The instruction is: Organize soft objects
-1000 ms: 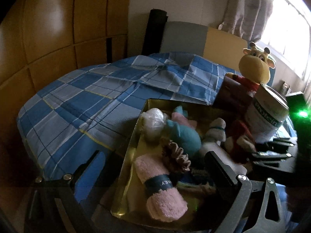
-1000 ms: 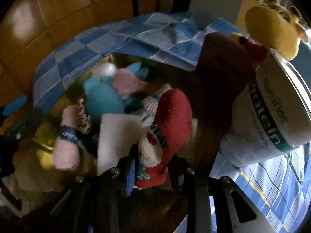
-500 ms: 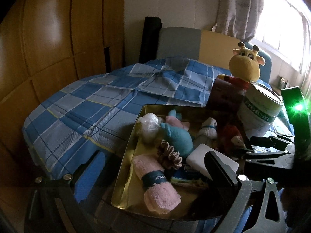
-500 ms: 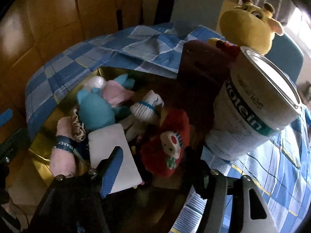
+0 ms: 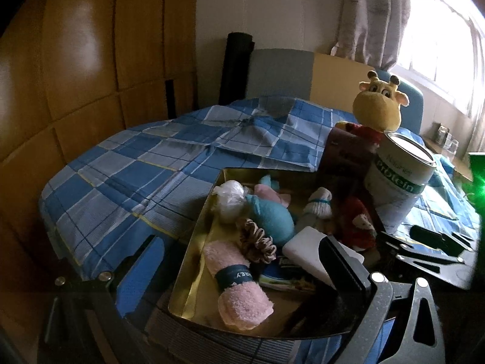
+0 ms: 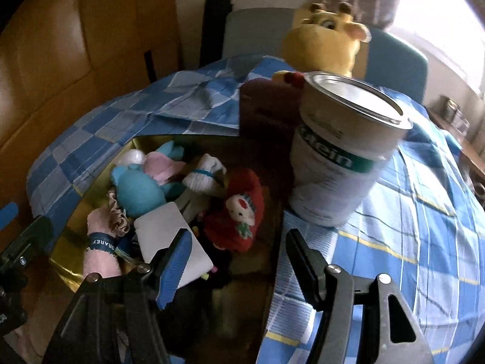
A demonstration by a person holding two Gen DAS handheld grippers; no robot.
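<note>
A gold tin tray (image 5: 197, 227) (image 6: 75, 209) on the blue checked bed holds several soft things: a rolled pink towel (image 5: 239, 285) (image 6: 100, 257), a teal plush (image 5: 272, 215) (image 6: 139, 191), a brown scrunchie (image 5: 257, 239), a white sock roll (image 5: 318, 206) (image 6: 206, 176), a red plush (image 5: 357, 224) (image 6: 239, 215) and a white pad (image 5: 306, 248) (image 6: 169, 236). My left gripper (image 5: 242, 267) is open and empty, over the tray's near end. My right gripper (image 6: 239, 257) is open and empty, just short of the red plush.
A tall protein can (image 5: 400, 182) (image 6: 339, 157) stands right of the tray, with a dark red box (image 5: 345, 154) and a yellow giraffe plush (image 5: 379, 109) (image 6: 324, 42) behind it. Wooden panels (image 5: 75, 91) line the left wall. A window (image 5: 439, 30) is at the right.
My right gripper opened, let go of the red plush in the tray, and drew back. Both grippers have pulled back and up from the tray.
</note>
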